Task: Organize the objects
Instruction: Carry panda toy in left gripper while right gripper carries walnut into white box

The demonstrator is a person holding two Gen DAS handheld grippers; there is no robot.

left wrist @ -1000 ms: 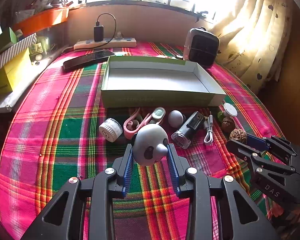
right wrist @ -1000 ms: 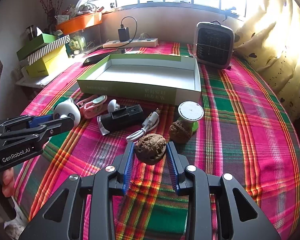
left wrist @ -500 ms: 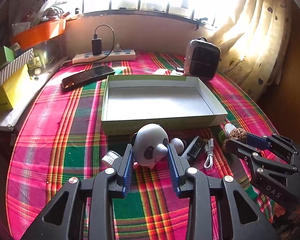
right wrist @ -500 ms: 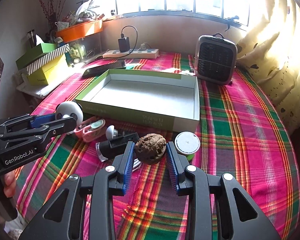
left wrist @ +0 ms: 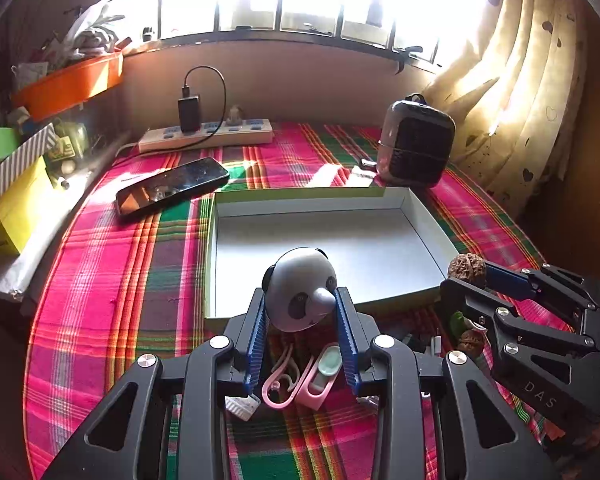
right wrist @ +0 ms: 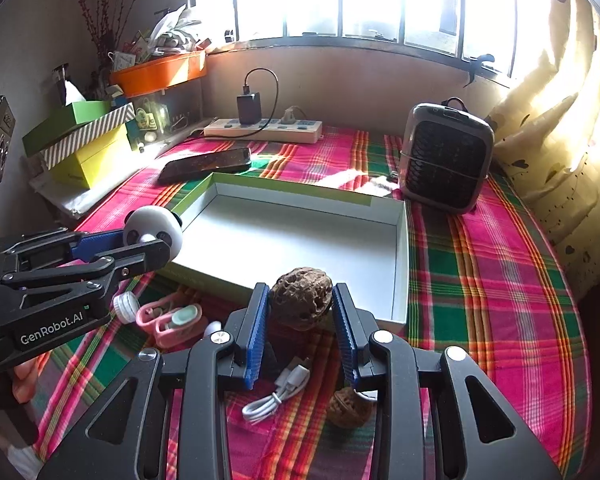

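Left fingers: my left gripper (left wrist: 300, 316) is clenched on the panda-faced ball (left wrist: 300, 290), blue pads pressing its sides so the round thing cannot roll out.
Right fingers: my right gripper (right wrist: 300, 308) is clamped on a wrinkled walnut (right wrist: 301, 302), gripped across its middle.
Where they hang: both loads are carried clear of the plaid cloth, poised at the near edge of the open box (left wrist: 424, 224), which I judge to be their destination.
Box: empty, white inside, green rim, open side up to receive things.
Left behind: pink clip case (right wrist: 172, 320), white cable (right wrist: 276, 394), second walnut (right wrist: 346, 408) and small white cap (right wrist: 126, 307) lie in a cluster on the worktop in front of the box, probably next in line.
Bystanders: phone (left wrist: 172, 190), power strip (left wrist: 208, 138) and small heater (right wrist: 446, 158) sit beyond the box, apart from the sorting.
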